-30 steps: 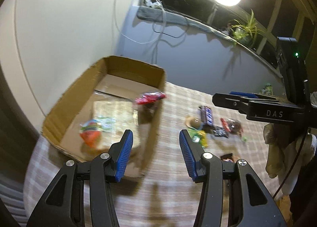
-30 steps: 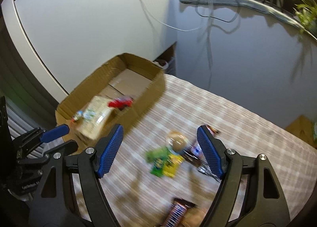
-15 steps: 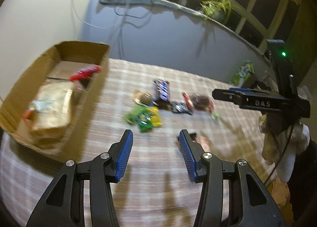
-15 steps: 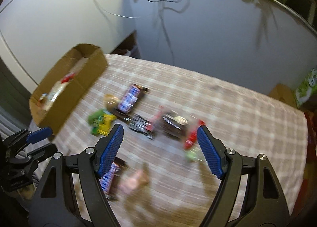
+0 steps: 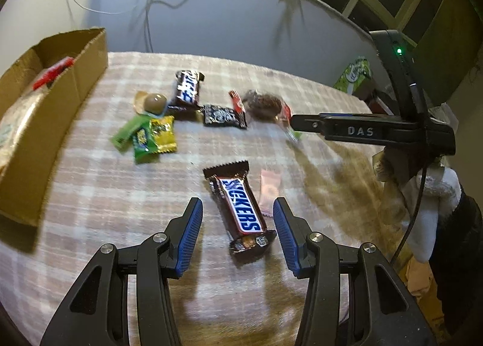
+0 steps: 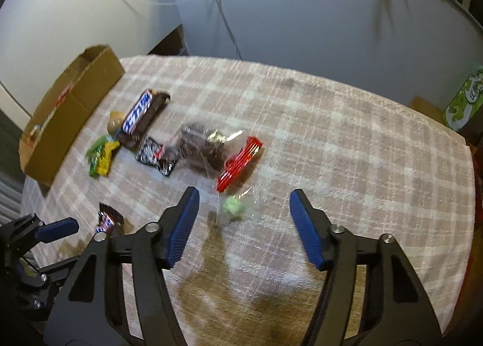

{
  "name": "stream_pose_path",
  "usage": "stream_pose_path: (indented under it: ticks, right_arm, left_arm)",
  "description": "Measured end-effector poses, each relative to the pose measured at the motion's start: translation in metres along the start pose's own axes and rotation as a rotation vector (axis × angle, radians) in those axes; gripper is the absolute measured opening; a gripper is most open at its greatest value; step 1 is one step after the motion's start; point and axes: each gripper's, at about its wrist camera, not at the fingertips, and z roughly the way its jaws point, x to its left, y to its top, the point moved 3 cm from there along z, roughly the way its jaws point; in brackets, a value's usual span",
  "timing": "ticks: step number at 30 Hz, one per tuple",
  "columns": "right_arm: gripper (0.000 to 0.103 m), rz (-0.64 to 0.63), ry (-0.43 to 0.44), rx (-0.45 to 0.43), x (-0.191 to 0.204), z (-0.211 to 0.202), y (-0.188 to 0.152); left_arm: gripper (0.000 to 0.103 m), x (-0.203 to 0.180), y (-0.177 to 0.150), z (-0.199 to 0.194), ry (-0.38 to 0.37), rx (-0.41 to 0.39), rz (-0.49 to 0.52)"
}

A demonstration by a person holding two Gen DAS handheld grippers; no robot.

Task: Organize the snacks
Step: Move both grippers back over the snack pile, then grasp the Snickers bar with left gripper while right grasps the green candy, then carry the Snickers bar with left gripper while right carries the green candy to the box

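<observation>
Two hand-held grippers are closing in on loose snacks on a checked tablecloth [image 5: 90, 195], the pick-up step of the sorting job. Nearest, the left gripper [image 5: 238, 229] is hanging with its jaws moderately apart and empty, straddling the near end of a Snickers bar [image 5: 238, 205] without touching it; a pale pink wrapper [image 5: 270, 192] is lying just beside the bar. The right gripper [image 6: 243, 226] is hovering with jaws that have just been narrowing, nothing gripped, a small green sweet [image 6: 234, 207] lying between them. Beyond the bar, a cluster of green and yellow packets [image 5: 148, 137], a second chocolate bar [image 5: 187, 88] and a clear bag of dark sweets [image 6: 205, 149] is waiting. Farthest from the bar, the cardboard box [image 5: 60, 95] is standing partly filled. The next move likely calls for lowering each gripper and closing squarely before carrying to the box.
</observation>
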Motion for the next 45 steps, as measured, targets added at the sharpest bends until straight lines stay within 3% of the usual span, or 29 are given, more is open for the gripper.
stream_pose_path:
  ticks: [4,13,16,20,34,45]
  right_arm:
    - [0.051,-0.020,0.002,0.020,0.003,0.010,-0.005]
    - [0.035,-0.082,-0.070,0.017,0.010,0.014,-0.006]
    - [0.029,-0.103,-0.078,0.017,0.012,0.015,-0.006]
    - [0.029,-0.108,-0.081,0.015,0.011,0.013,-0.006]
    - [0.028,-0.075,-0.045,-0.042,0.015,-0.020,-0.006]
    - [0.028,-0.123,0.035,-0.113,0.069,-0.043,0.026]
  left_arm:
    - [0.048,-0.003,-0.003,0.008,0.004,0.019,0.006]
    - [0.046,-0.007,-0.002,0.021,0.044,0.038,0.028]
    - [0.032,-0.007,-0.001,0.024,0.061,0.036,0.044]
    - [0.027,-0.005,0.000,0.025,0.070,0.028,0.051]
    - [0.027,0.013,0.003,-0.002,0.068,-0.032,0.016]
    - [0.027,0.051,0.019,-0.048,0.110,-0.139,-0.034]
